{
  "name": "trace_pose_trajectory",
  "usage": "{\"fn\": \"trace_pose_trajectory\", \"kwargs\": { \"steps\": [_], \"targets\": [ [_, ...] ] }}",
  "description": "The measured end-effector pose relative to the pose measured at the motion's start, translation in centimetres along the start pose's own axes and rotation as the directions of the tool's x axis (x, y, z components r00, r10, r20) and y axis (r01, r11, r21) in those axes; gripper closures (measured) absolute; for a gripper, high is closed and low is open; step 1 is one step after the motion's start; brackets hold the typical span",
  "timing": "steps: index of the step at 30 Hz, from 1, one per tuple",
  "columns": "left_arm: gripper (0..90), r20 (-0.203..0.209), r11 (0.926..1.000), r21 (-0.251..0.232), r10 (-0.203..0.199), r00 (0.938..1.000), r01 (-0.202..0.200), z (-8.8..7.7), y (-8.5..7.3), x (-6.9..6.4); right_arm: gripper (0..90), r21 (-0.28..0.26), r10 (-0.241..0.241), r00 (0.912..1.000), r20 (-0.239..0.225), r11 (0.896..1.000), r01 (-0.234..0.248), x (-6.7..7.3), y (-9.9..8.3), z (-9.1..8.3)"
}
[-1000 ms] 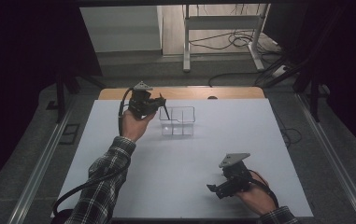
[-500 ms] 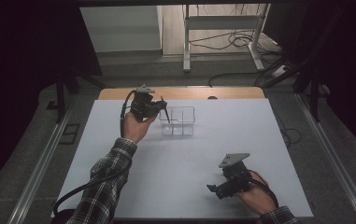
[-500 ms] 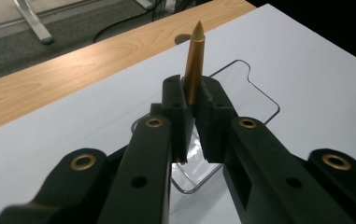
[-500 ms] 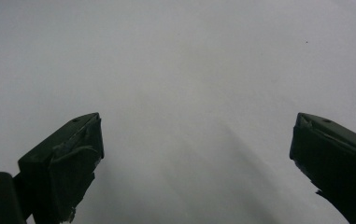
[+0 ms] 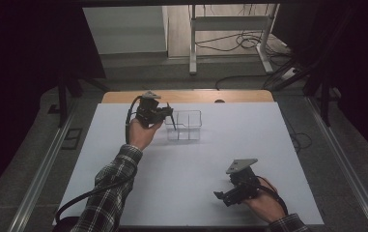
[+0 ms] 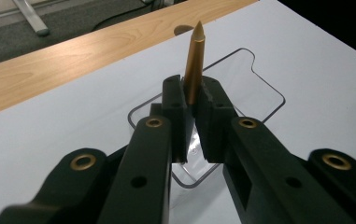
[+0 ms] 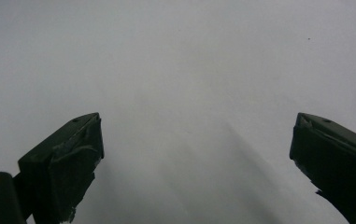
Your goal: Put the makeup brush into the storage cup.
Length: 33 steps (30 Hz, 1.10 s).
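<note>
Little moved, left gripper point(image 6: 192, 123) jaws clamping gold pen point(image 6: 194, 65) over clear tray point(image 5: 185, 126), right gripper point(image 7: 194, 154) jaws apart

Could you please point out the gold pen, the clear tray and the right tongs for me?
gold pen point(image 6: 194, 65), left gripper view, on its tapered shaft.
clear tray point(image 5: 193, 116), high view, on its far right wall.
right tongs point(image 5: 221, 197), high view, between its tips.

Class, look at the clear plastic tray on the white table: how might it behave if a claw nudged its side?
The clear tray looks thin-walled and seemingly empty, so it is probably light and would slide on the smooth white table rather than resist. Its low, wide shape suggests it is unlikely to tip. The thin walls may flex slightly.
</note>
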<state>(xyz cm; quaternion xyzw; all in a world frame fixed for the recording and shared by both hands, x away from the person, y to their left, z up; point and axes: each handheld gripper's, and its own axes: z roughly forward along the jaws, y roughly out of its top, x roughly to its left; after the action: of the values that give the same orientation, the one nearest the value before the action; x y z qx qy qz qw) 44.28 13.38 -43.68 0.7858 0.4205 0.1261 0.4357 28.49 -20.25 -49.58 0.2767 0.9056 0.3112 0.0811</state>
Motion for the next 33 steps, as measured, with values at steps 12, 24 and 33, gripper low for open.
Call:
{"fn": "trace_pose_trajectory", "kwargs": {
  "steps": [12, 24, 33],
  "targets": [
    [55.6, 0.003, 0.9999, -0.015, -0.004, 1.0, 0.004, 0.36, -0.04, -0.07, 3.2, 0.009, -0.001, 1.0, -0.001, 1.0, 0.001, 0.01, -0.05, 0.06],
    [0.0, -0.007, 0.9982, -0.049, -0.034, 0.9994, 0.034, -0.3, 0.62, 0.31, 3.2, 0.017, -0.002, 1.0, 0.0, 1.0, 0.002, 0.04, -0.07, 0.13],
    [0.0, 0.0, 0.9984, -0.049, -0.029, 0.9996, 0.029, -0.56, 0.64, 0.32, 3.2, 0.017, -0.002, 1.0, 0.0, 1.0, 0.002, 0.04, -0.07, 0.12]
  ]
}}
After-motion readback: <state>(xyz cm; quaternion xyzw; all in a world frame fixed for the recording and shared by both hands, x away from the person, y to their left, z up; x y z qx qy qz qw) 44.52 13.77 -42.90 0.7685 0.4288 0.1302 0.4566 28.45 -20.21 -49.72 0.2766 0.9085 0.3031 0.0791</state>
